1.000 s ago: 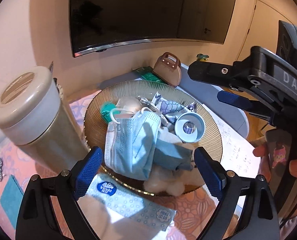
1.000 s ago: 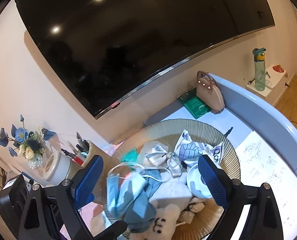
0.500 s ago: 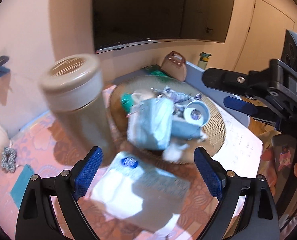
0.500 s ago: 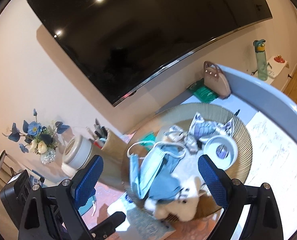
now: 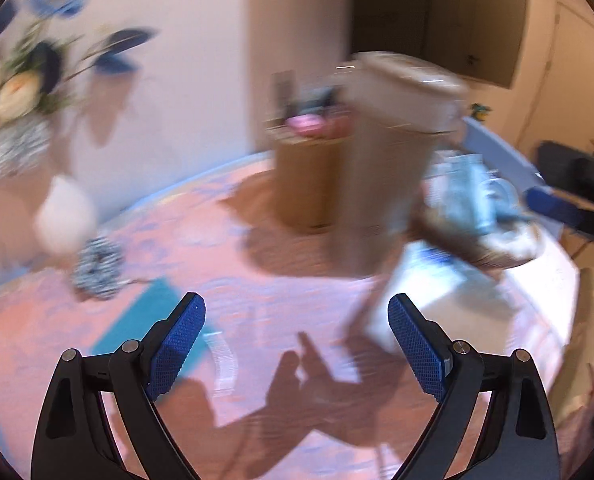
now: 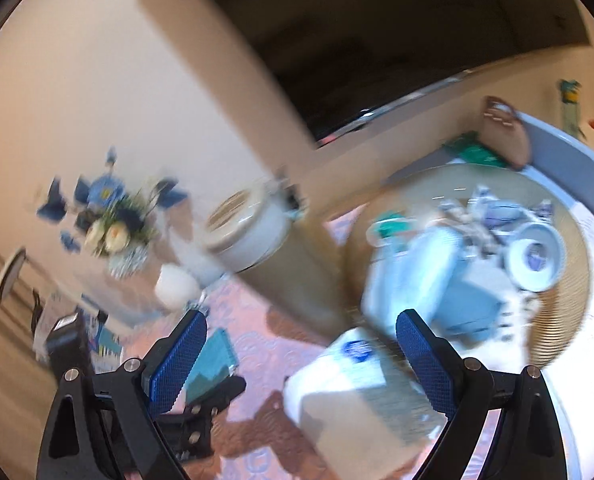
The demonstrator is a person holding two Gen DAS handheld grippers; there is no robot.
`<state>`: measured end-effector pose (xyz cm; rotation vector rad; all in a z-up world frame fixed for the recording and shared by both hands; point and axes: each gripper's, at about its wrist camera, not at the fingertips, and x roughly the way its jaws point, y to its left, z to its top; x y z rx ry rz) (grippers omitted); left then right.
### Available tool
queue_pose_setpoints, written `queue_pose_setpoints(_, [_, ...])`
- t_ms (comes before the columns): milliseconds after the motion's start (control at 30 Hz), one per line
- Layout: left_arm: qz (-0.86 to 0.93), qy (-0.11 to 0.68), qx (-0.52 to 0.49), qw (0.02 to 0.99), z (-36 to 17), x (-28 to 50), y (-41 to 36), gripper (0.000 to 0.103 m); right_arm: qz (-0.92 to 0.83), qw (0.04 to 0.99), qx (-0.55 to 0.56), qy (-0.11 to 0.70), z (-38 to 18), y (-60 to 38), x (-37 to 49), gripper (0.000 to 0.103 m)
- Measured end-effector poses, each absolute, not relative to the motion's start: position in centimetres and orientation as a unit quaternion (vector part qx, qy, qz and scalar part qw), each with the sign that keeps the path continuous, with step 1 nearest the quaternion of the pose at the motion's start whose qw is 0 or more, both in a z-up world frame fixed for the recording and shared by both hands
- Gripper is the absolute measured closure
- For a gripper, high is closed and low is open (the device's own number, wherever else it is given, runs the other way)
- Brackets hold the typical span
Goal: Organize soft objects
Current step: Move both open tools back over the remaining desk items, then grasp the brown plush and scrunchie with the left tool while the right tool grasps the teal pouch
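Pink tablecloth [image 5: 257,292] bare between wide-open left gripper [image 5: 297,344] and right gripper [image 6: 301,354].

A face mask [image 6: 413,276] lies in the round tray [image 6: 565,320]. A tissue pack [image 6: 349,384] lies before the tray, and a lidded tumbler [image 6: 269,252] stands left of it.

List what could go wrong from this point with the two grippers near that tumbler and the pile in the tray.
1. The tall tumbler stands between the left gripper and the tray; a sideways sweep could tip it.
2. The tissue pack lies just ahead of the right gripper, whose jaws are open; closing blindly might grab it instead of the face mask.
3. Both views are blurred, so aim is uncertain.
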<state>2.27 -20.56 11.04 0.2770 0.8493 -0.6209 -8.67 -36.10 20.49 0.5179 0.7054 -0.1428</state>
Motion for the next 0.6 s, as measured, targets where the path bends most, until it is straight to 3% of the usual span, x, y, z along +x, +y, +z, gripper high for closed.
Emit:
queue_pose_setpoints(333, [-0.198,0.421,0.06,0.883,10.1,10.2,-7.4,0.011,0.011,0.899,0.183,0.398,18.3,-25.8,-1.7,0.008])
queue_pose_setpoints(600, [-0.17,0.404,0.032,0.898,8.8,14.5,-3.1,0.011,0.057,0.88,0.127,0.454,13.4,-19.7,3.2,0.008])
